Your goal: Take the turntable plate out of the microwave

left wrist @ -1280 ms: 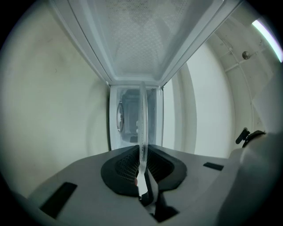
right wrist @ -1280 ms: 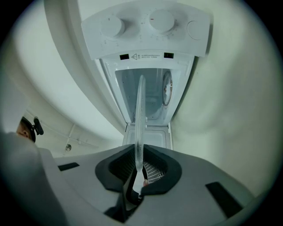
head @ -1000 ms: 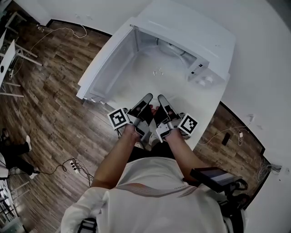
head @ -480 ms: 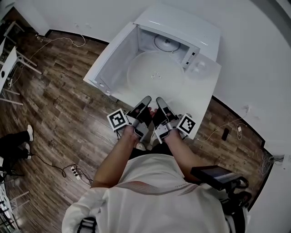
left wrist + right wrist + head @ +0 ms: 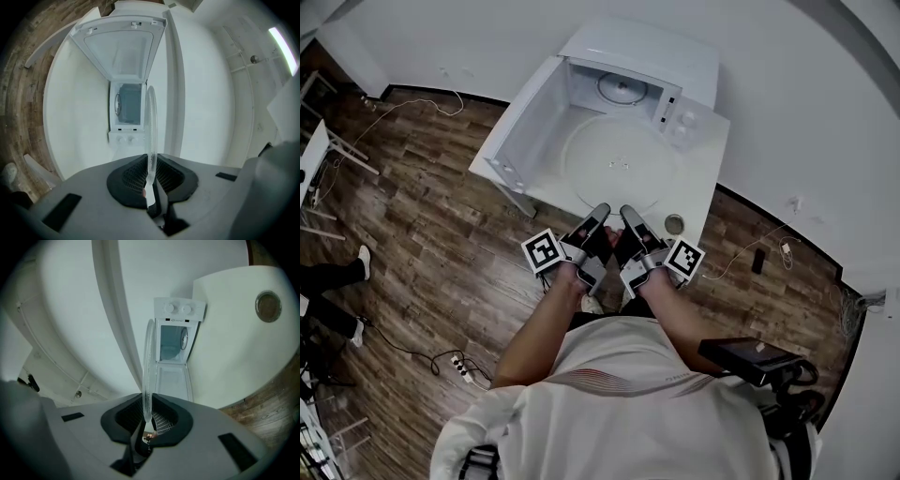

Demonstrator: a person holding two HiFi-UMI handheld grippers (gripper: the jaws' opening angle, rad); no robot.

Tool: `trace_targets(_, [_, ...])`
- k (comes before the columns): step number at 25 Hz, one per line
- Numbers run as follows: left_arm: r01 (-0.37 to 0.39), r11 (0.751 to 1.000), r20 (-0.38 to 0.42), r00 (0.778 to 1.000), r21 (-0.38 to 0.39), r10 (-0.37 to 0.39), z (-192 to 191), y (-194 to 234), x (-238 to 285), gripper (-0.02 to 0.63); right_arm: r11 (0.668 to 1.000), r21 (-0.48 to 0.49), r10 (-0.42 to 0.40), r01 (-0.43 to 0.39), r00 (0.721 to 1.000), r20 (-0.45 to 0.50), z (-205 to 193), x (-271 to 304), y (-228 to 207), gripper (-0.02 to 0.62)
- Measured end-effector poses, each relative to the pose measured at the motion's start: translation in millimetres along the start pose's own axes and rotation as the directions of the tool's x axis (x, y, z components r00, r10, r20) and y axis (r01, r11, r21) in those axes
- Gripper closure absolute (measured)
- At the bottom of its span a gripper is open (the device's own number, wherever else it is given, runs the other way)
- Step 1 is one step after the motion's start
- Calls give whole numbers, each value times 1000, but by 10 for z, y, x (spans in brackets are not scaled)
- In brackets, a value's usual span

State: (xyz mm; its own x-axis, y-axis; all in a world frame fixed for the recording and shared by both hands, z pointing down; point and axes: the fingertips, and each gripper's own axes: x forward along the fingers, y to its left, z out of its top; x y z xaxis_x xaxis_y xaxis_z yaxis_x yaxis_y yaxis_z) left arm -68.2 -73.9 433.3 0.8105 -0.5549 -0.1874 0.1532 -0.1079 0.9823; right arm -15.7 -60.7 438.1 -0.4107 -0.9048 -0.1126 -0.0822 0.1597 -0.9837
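The plate [image 5: 619,161] before the microwave [image 5: 642,54], above the desk [image 5: 701,164].
At its near rim, left gripper [image 5: 601,210] beside right gripper [image 5: 627,211]; door [image 5: 523,127] open leftward.

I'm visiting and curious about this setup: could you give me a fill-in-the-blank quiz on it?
1. The left gripper and the right gripper are each shut on the rim of the clear round glass ____.
2. The white microwave's door stands ____.
3. The glass piece is ____ the microwave's cavity.
Missing words: plate; open; outside.
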Motion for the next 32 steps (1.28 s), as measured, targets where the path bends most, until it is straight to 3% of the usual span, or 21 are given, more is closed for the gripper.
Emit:
trace_targets(9, [-4, 1000, 7, 1000, 19, 4, -301, -116, 158, 554, 1000, 9, 21, -21, 1000, -16, 204, -250, 125, 552])
trace_targets(21, [15, 998, 59, 998, 53, -18, -295, -237, 134, 555, 998, -6, 61, -62, 995, -78, 198, -208, 252, 552])
trace_targets(32, [13, 998, 60, 998, 62, -16, -286, -227, 156, 555, 997, -2, 71, -71, 993, -92, 220, -190, 237, 552])
